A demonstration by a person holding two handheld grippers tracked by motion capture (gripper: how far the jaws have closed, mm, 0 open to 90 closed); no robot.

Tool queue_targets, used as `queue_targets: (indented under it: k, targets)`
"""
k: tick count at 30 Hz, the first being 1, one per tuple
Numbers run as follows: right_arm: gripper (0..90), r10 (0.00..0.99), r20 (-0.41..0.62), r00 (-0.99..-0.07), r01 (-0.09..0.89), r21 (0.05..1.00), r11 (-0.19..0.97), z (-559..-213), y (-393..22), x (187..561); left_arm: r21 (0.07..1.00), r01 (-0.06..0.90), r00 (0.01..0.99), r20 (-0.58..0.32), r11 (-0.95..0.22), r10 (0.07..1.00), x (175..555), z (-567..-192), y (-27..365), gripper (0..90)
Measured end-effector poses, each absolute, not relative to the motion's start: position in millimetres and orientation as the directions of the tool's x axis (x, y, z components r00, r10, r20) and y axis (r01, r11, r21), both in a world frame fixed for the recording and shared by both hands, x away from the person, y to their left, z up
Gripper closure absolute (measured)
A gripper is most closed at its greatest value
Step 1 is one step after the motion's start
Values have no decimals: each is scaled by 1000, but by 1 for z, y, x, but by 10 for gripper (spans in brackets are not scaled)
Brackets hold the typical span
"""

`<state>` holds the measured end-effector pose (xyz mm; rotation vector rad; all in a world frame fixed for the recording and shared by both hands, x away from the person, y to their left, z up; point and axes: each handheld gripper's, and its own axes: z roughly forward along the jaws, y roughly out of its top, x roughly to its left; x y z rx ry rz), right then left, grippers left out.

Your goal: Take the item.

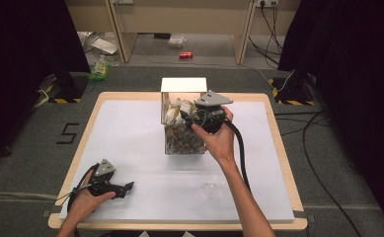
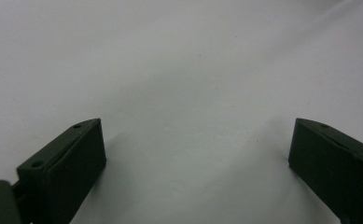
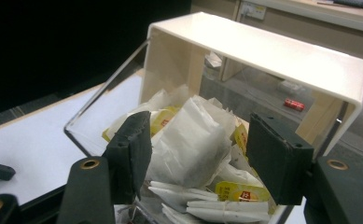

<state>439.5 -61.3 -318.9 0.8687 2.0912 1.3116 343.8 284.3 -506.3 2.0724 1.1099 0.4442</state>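
Note:
A clear plastic box (image 1: pixel 182 143) with a raised white lid (image 1: pixel 183 85) stands at the table's middle back, full of white tea bags with yellow tags. My right gripper (image 1: pixel 187 117) reaches into its open top from the right. In the right gripper view its jaws stand open (image 3: pixel 205 156) on either side of one upright tea bag (image 3: pixel 193 137), below the lid (image 3: pixel 263 51); I cannot tell whether they touch it. My left gripper (image 1: pixel 129 186) rests low at the front left, open (image 2: pixel 193 158) over the bare white table surface (image 2: pixel 179 70) with nothing between its jaws.
A faint clear object, perhaps a glass (image 1: pixel 211 186), sits on the white tabletop (image 1: pixel 130 133) in front of the box beside the right forearm. On the floor beyond lie a red can (image 1: pixel 186 55) and a green bottle (image 1: pixel 99 69). Cables (image 1: pixel 308 128) run along the right.

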Motion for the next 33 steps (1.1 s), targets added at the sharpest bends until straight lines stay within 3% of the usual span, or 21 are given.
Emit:
queue_targets:
  k: [10, 13, 14, 16, 17, 18, 20, 33]
  targets:
    - [448, 748, -79, -659, 281, 897, 342, -323, -54, 446, 739, 570, 569, -40, -359, 821, 344, -506, 285, 32]
    - [519, 745, -84, -662, 293, 886, 360, -325, -52, 448, 741, 570, 569, -45, -355, 821, 344, -506, 285, 31]
    - [598, 743, -90, -663, 291, 884, 366, -326, -52, 448, 742, 570, 569, -48, -352, 821, 344, -506, 285, 32]
    - [623, 742, -90, -664, 289, 885, 366, -326, -52, 447, 742, 570, 569, -47, -353, 821, 344, -506, 285, 32]
    - [691, 742, -91, -664, 286, 886, 364, -325, -53, 446, 741, 572, 568, -49, -352, 821, 344, -506, 285, 31]
    - [691, 742, -91, -664, 286, 886, 364, -325, -53, 446, 742, 571, 569, -49, -352, 821, 344, -506, 285, 31]
    - [778, 736, -103, -669, 265, 892, 366, -322, -56, 443, 742, 572, 569, -52, -349, 821, 344, -506, 286, 31]
    - [824, 710, -105, -696, 217, 912, 349, -307, -62, 431, 742, 572, 569, -52, -350, 821, 344, -506, 286, 31]
